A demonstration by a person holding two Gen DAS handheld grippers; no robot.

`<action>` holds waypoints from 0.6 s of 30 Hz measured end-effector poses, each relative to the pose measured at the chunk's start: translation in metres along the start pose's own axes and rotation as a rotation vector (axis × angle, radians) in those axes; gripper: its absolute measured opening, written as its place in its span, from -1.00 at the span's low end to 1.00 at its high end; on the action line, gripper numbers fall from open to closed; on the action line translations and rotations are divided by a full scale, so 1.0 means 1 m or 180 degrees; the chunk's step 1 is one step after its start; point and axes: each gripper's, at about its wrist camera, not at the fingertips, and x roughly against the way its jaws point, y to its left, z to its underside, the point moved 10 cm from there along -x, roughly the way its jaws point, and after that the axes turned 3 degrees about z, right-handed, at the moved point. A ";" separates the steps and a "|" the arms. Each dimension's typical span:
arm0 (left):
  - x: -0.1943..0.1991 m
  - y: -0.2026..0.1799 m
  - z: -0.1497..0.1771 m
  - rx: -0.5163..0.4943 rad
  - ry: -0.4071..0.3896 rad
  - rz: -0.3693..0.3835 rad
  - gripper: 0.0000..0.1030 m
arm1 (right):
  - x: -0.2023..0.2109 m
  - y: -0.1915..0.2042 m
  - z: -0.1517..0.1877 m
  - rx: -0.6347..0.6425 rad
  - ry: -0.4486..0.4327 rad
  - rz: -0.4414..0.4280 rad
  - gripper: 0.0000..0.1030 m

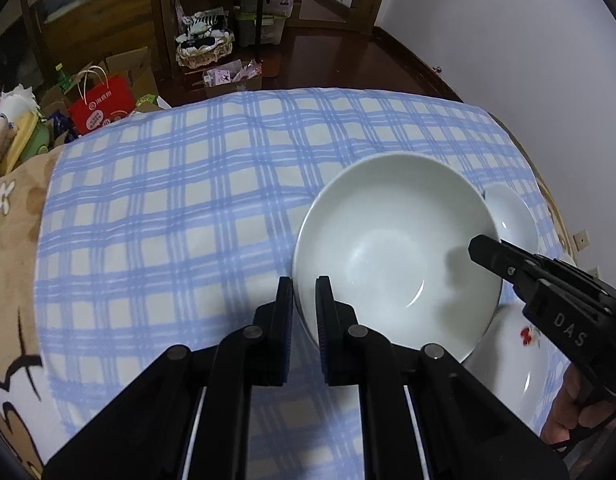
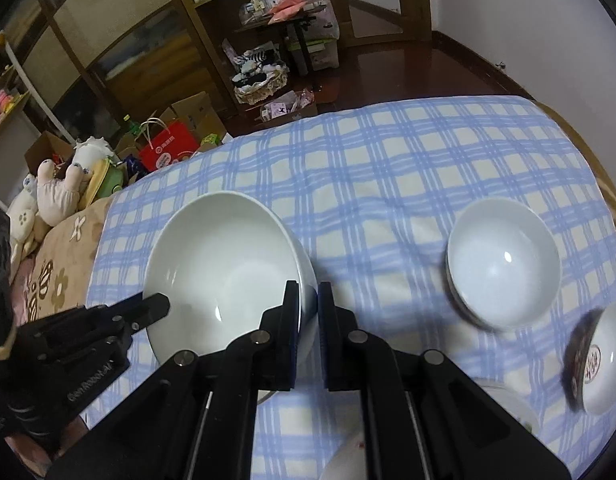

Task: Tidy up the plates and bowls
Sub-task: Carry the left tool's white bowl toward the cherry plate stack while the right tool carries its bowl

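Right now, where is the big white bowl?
The big white bowl is held over the blue checked cloth, left gripper and right gripper pinching opposite rims, left of the smaller white bowl.

Your two wrist cameras look steeply down, close over the checked cloth (image 1: 168,200), sharing the large white bowl (image 1: 388,248) from opposite sides.

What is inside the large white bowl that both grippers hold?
The large white bowl looks empty: only glare and a gripper's shadow inside. Beneath it, a plate with a red mark is partly covered.

Matte black left gripper (image 1: 304,300) with blue-edged pads, round silver pivot pins, right gripper (image 2: 308,304) alike, white "DAS" lettering on its side
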 end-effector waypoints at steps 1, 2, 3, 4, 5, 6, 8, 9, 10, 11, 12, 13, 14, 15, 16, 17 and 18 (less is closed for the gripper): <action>0.002 -0.003 0.004 -0.0046 0.0004 -0.0023 -0.79 | 0.002 0.000 0.004 0.0005 0.0000 0.0006 -0.82; 0.003 -0.005 0.007 -0.0086 0.0021 -0.0052 -0.79 | 0.003 0.000 0.008 0.0000 -0.0004 0.0007 -0.82; 0.001 -0.005 0.013 -0.0100 0.0069 -0.0061 -0.79 | 0.004 -0.001 0.014 -0.0008 -0.0001 0.0000 -0.81; -0.002 -0.006 0.019 -0.0092 0.0119 -0.0051 -0.79 | 0.003 -0.001 0.019 -0.0033 0.0007 -0.0001 -0.81; -0.005 -0.006 0.026 -0.0085 0.0163 -0.0038 -0.79 | 0.001 -0.003 0.023 -0.0062 0.0029 -0.0002 -0.81; -0.008 -0.007 0.032 -0.0080 0.0210 -0.0045 -0.79 | -0.001 -0.005 0.030 -0.0099 0.0064 -0.0011 -0.81; -0.011 -0.006 0.044 -0.0075 0.0277 -0.0080 -0.79 | -0.006 -0.008 0.042 -0.0174 0.0127 -0.0062 -0.81; -0.012 -0.006 0.048 -0.0085 0.0301 -0.0115 -0.79 | -0.008 -0.009 0.049 -0.0229 0.0163 -0.0114 -0.80; -0.013 -0.004 0.052 -0.0089 0.0320 -0.0138 -0.79 | -0.009 -0.009 0.053 -0.0248 0.0177 -0.0145 -0.80; -0.014 -0.003 0.055 -0.0075 0.0358 -0.0156 -0.79 | -0.009 -0.009 0.058 -0.0258 0.0182 -0.0173 -0.79; -0.014 -0.002 0.059 -0.0061 0.0376 -0.0168 -0.79 | -0.011 -0.008 0.062 -0.0246 0.0186 -0.0200 -0.79; -0.014 -0.002 0.061 -0.0059 0.0378 -0.0178 -0.79 | -0.011 -0.007 0.065 -0.0243 0.0181 -0.0227 -0.79; -0.013 -0.001 0.062 -0.0054 0.0374 -0.0191 -0.79 | -0.012 -0.006 0.067 -0.0252 0.0174 -0.0250 -0.79; -0.013 -0.001 0.062 -0.0051 0.0371 -0.0197 -0.79 | -0.012 -0.006 0.068 -0.0243 0.0162 -0.0272 -0.78; -0.014 -0.001 0.062 -0.0052 0.0363 -0.0197 -0.79 | -0.013 -0.006 0.069 -0.0213 0.0151 -0.0259 -0.79; -0.014 -0.002 0.063 -0.0055 0.0346 -0.0207 -0.79 | -0.013 -0.005 0.070 -0.0179 0.0142 -0.0235 -0.79; -0.015 -0.003 0.063 -0.0059 0.0336 -0.0219 -0.79 | -0.015 -0.005 0.071 -0.0138 0.0135 -0.0191 -0.79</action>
